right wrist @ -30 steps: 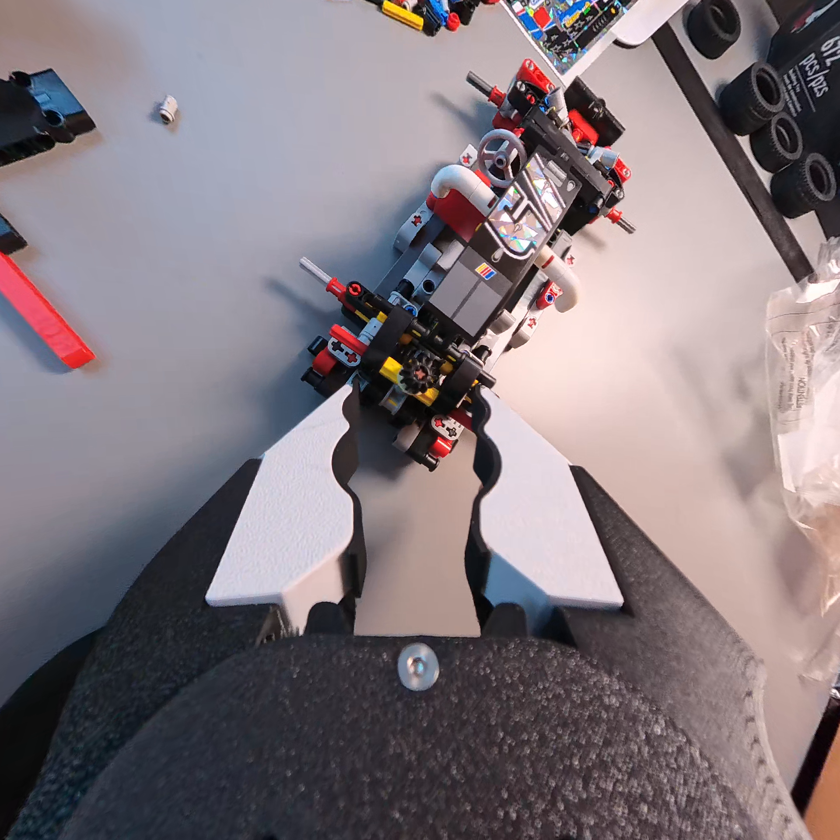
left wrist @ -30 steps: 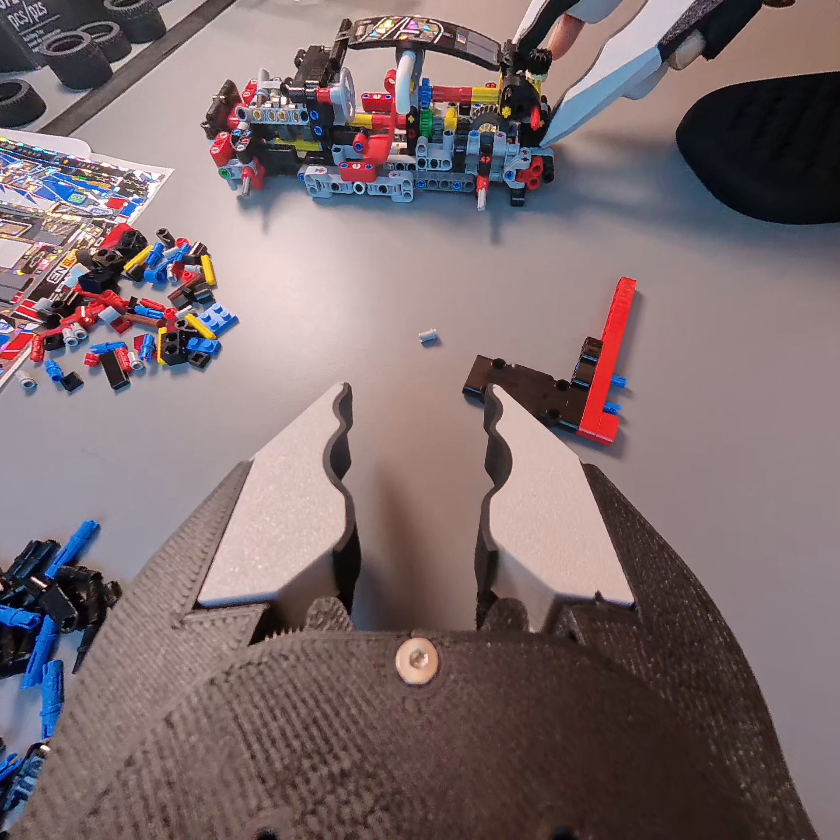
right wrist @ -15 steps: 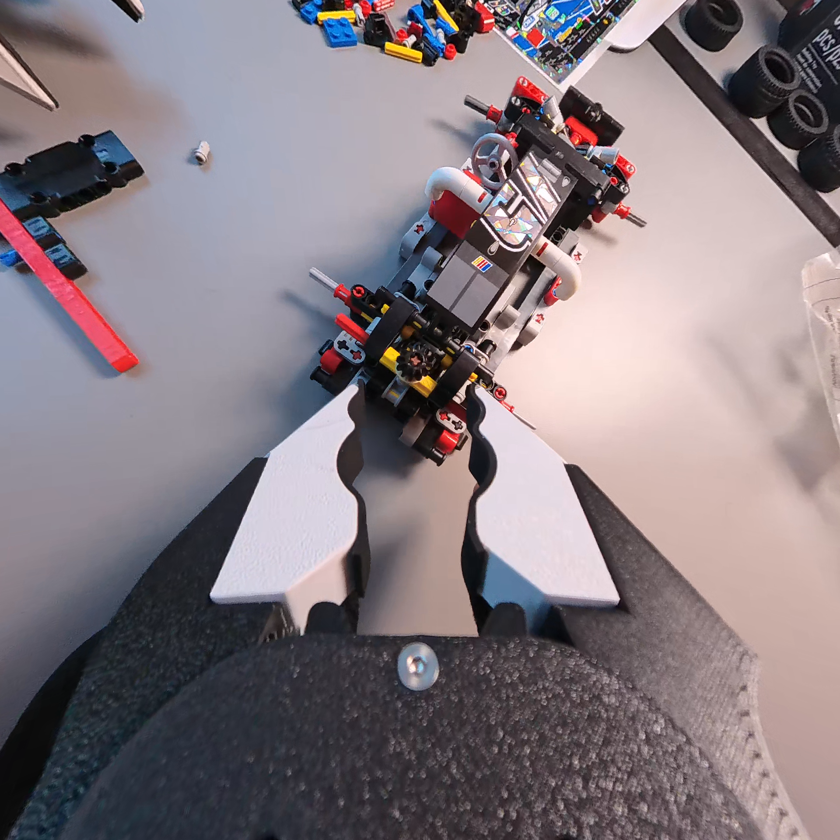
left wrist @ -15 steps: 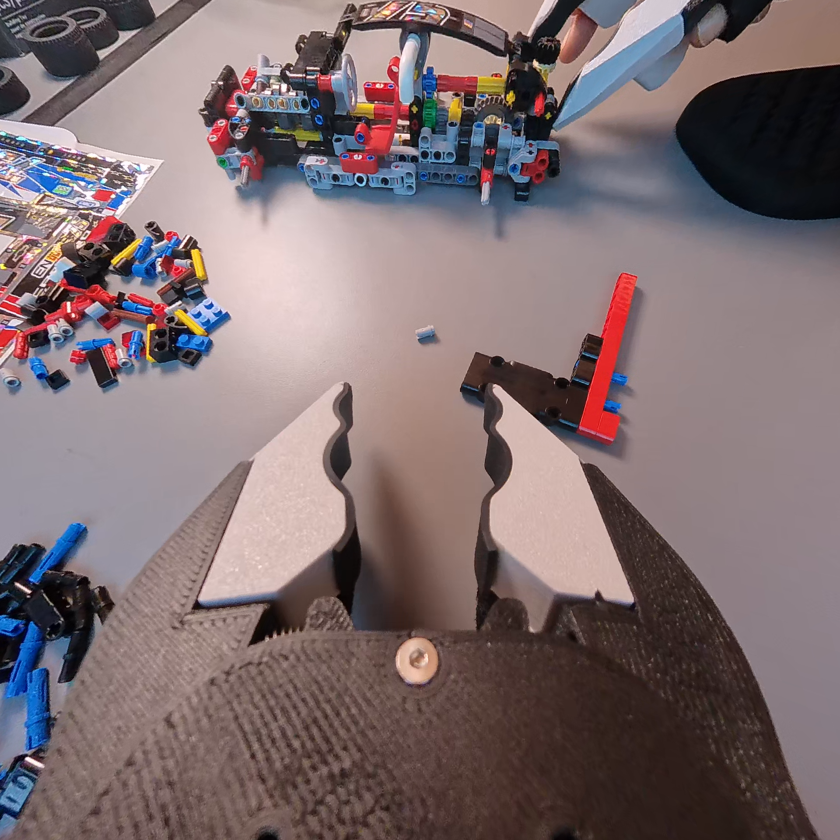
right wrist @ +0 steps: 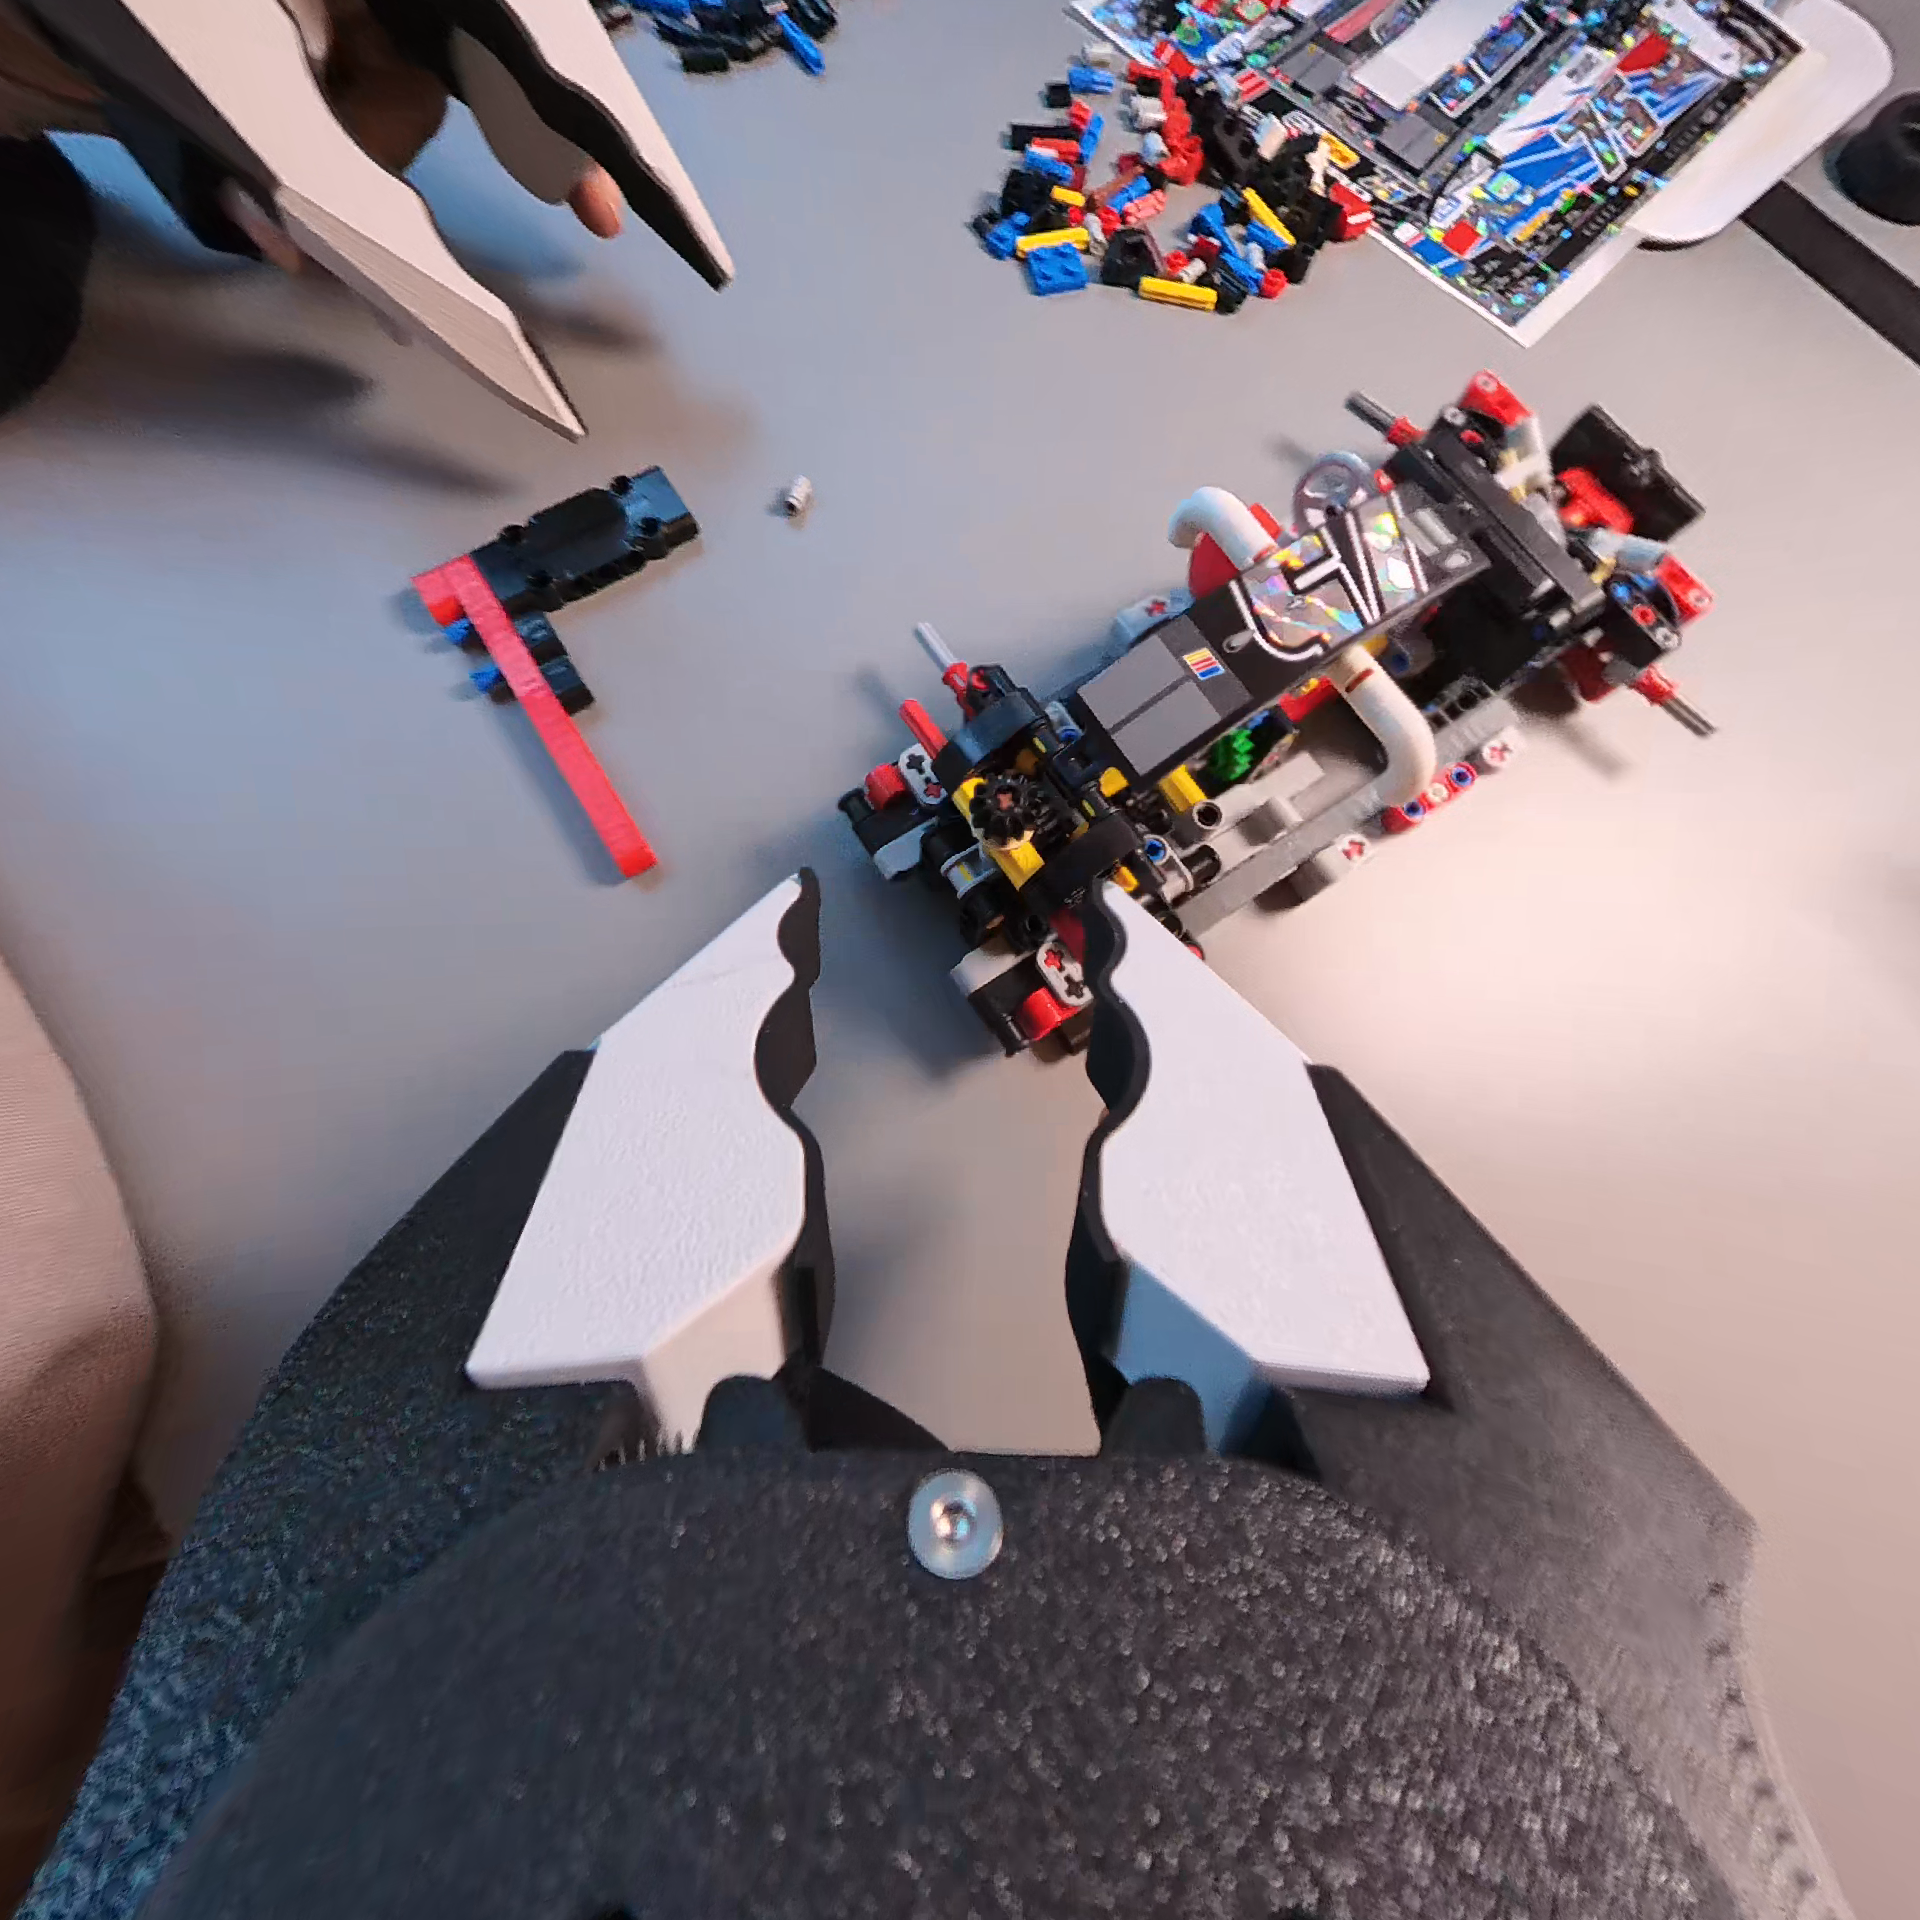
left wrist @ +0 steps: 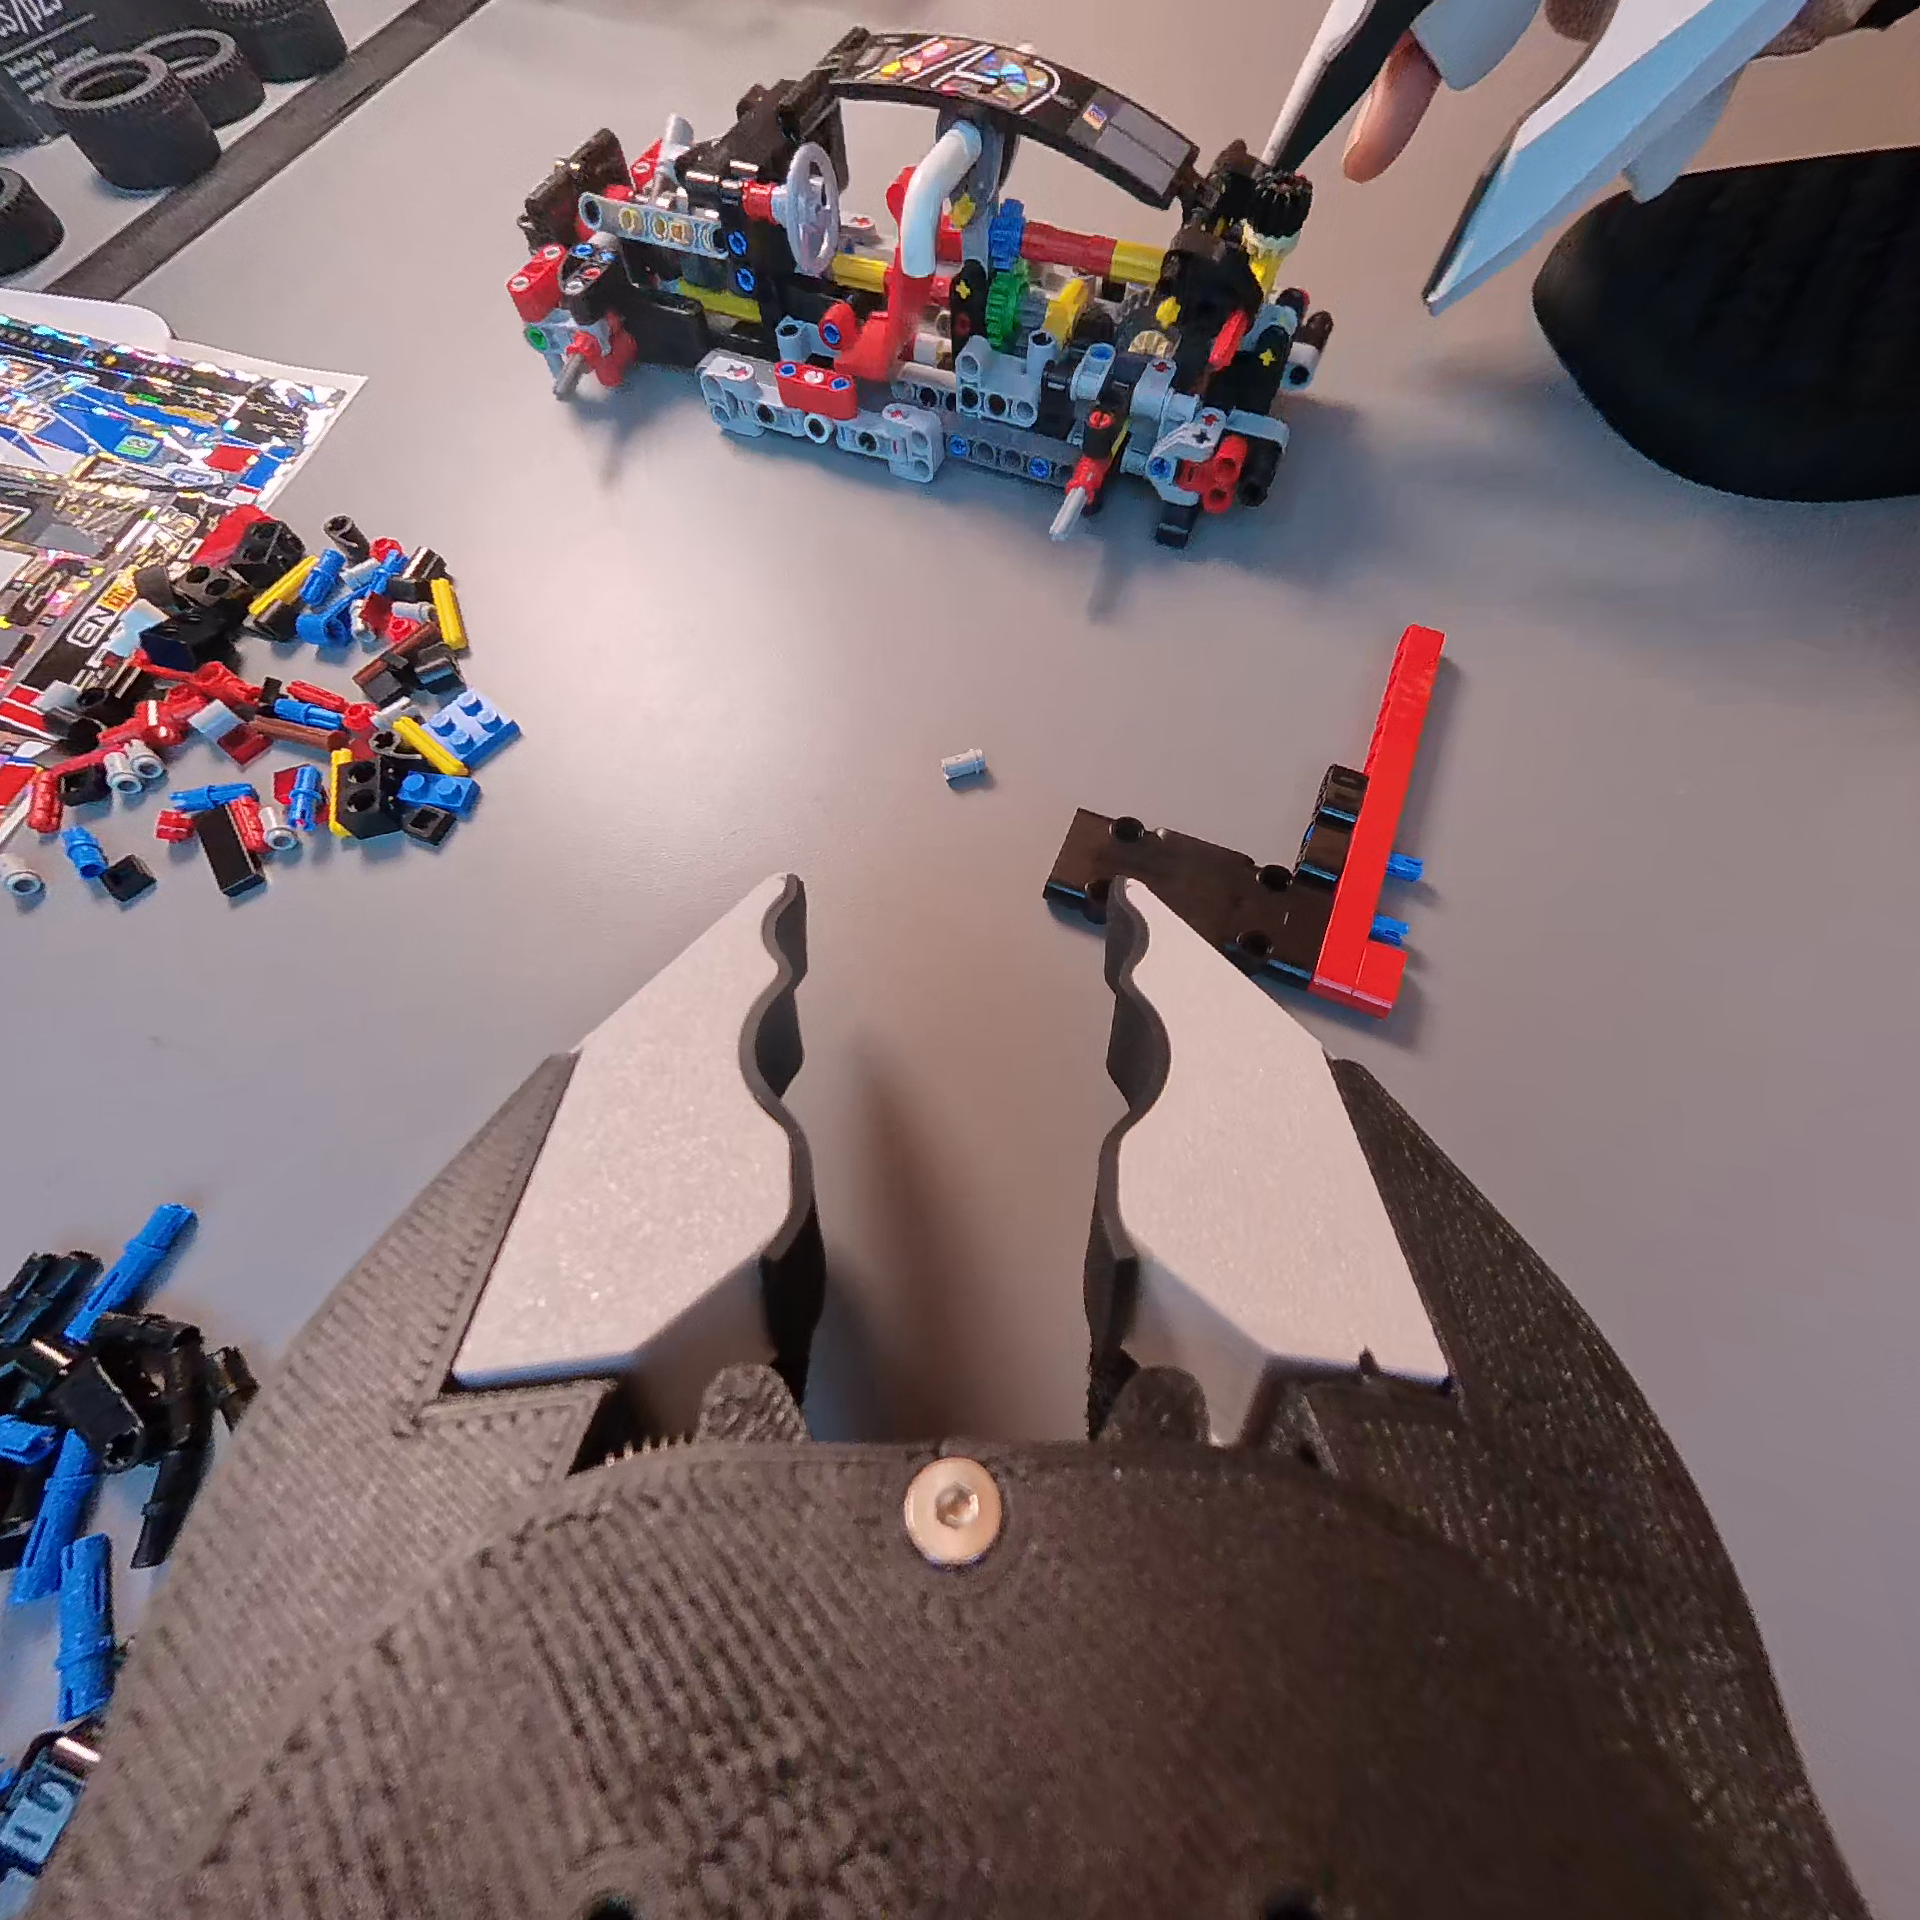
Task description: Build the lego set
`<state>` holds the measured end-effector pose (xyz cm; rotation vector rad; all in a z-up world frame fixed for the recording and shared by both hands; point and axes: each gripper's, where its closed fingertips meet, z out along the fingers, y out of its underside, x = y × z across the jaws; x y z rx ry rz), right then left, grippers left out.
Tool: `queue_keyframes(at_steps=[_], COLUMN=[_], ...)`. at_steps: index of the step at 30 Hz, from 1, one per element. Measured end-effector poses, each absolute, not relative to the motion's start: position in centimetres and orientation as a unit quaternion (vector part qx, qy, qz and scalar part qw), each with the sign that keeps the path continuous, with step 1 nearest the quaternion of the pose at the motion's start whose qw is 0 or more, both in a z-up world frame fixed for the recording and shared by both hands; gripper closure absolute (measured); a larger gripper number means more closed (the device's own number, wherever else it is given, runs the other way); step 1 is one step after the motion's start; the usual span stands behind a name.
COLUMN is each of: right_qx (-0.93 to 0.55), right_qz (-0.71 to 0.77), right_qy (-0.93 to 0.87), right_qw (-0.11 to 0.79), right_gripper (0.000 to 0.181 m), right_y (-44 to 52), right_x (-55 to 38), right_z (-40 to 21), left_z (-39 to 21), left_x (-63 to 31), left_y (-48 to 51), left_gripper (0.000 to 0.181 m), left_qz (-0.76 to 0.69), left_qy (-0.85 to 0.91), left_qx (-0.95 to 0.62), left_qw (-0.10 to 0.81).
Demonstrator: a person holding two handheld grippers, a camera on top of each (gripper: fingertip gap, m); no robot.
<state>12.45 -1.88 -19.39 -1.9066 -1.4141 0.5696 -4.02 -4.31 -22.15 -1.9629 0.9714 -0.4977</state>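
The part-built lego car [left wrist: 914,301] stands on the grey table [left wrist: 727,582]; it also shows in the right wrist view [right wrist: 1247,707]. My right gripper [right wrist: 956,899] is open at the car's rear end, its right fingertip against the rear corner and nothing gripped. From the left wrist view the right gripper [left wrist: 1356,234] hovers at the car's rear. My left gripper [left wrist: 954,894] is open and empty, low over the table, its right fingertip over a black-and-red sub-assembly [left wrist: 1247,894]. That sub-assembly [right wrist: 540,623] lies in front of the left gripper [right wrist: 649,353] in the right wrist view.
A small grey pin [left wrist: 964,767] lies alone mid-table. A pile of loose pieces [left wrist: 281,707] sits beside a sticker sheet [left wrist: 104,436] at left. Blue and black pins [left wrist: 83,1382] lie at lower left. Tyres [left wrist: 135,114] stand at far left. A black rounded object [left wrist: 1745,343] is at right. My right tips are about 15 centimeters from the small grey pin [left wrist: 964,767], my left tips only 5 centimeters. It turns up in the right wrist view [right wrist: 791,495] as well.
The right gripper has swung and pulled back a little from the car's rear, so the car now lies diagonally in its view. The left gripper has stayed open by the sub-assembly.
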Motion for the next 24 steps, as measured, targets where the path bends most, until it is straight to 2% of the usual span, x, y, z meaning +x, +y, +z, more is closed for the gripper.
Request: queue_keyframes(at_steps=[9, 15, 18, 19, 24], right_qx=[-0.67, -0.618, -0.547, -0.532, -0.464], right_qz=[0.21, 0.218, 0.197, 0.185, 0.028], right_qy=[-0.628, -0.681, -0.734, -0.749, -0.842], right_qw=[0.336, 0.327, 0.352, 0.348, 0.273], right_gripper=[0.141, 0.137, 0.125, 0.116, 0.088], right_y=[-2.9, -2.7, -1.0, -0.1, 5.7], right_x=[8.9, 7.7, 8.2, 8.5, 9.5], right_z=[-19.8, -17.2, -13.8, -13.2, -15.1], left_z=[-22.2, -21.6, -21.6, -21.6, -21.9], left_x=[-3.9, -4.3, -4.2, -4.2, -4.2], left_y=[-4.4, -4.2, -4.2, -4.2, -4.3], left_gripper=[0.125, 0.125, 0.125, 0.125, 0.125], left_qz=[-0.197, -0.196, -0.199, -0.199, -0.189], left_qy=[0.393, 0.387, 0.388, 0.39, 0.398], left_qx=[-0.787, -0.784, -0.783, -0.783, -0.783], left_qw=[0.433, 0.443, 0.443, 0.441, 0.439])
